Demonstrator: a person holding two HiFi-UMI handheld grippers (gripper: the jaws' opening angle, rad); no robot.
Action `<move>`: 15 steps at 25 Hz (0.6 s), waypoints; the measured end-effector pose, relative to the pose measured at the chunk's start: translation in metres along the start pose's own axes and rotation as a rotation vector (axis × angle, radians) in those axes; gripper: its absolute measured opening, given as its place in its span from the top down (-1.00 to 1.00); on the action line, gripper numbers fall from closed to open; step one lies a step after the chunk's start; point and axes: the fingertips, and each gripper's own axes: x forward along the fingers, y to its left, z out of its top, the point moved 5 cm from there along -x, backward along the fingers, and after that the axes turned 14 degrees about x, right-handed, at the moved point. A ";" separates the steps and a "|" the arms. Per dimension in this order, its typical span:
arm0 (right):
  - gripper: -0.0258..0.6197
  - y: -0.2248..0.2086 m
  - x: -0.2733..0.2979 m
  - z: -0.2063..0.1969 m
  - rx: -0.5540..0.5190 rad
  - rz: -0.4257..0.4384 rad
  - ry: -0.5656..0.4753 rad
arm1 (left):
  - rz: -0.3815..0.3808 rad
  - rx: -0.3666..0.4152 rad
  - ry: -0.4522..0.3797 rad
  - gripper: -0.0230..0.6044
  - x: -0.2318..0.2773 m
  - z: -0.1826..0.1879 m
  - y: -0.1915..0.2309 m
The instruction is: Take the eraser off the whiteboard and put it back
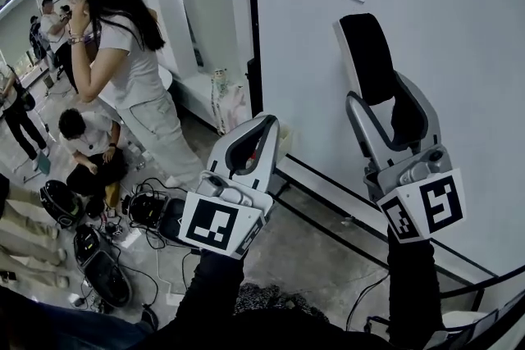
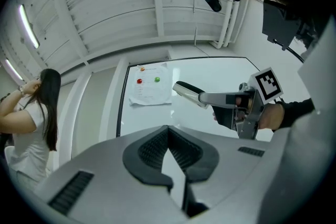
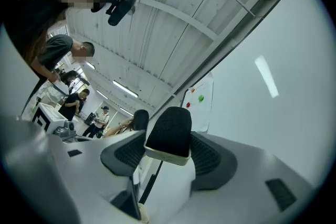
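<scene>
The left claw [image 2: 168, 147] is closed on nothing. The right claw [image 3: 168, 153] grips the white-backed, black-felt block eraser [image 3: 169, 131], held up near the glossy white whiteboard [image 1: 443, 20]. I cannot tell if the two touch. To seat it well, bring it flat and square before releasing. The pinned paper sheet's [image 2: 149, 86] handwriting is too small to read.

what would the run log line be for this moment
right gripper: shut on eraser | eraser: by whiteboard, contact unclear | left gripper: shut, empty
</scene>
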 end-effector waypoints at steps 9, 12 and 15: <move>0.06 0.007 0.009 -0.039 0.053 0.054 0.063 | 0.007 0.020 -0.005 0.91 -0.003 0.001 0.009; 0.06 0.010 0.018 -0.056 0.054 0.046 0.088 | 0.003 0.009 -0.008 0.91 0.000 -0.011 0.022; 0.06 0.013 0.030 -0.075 0.064 0.044 0.116 | -0.015 -0.002 -0.008 0.91 0.007 -0.024 0.037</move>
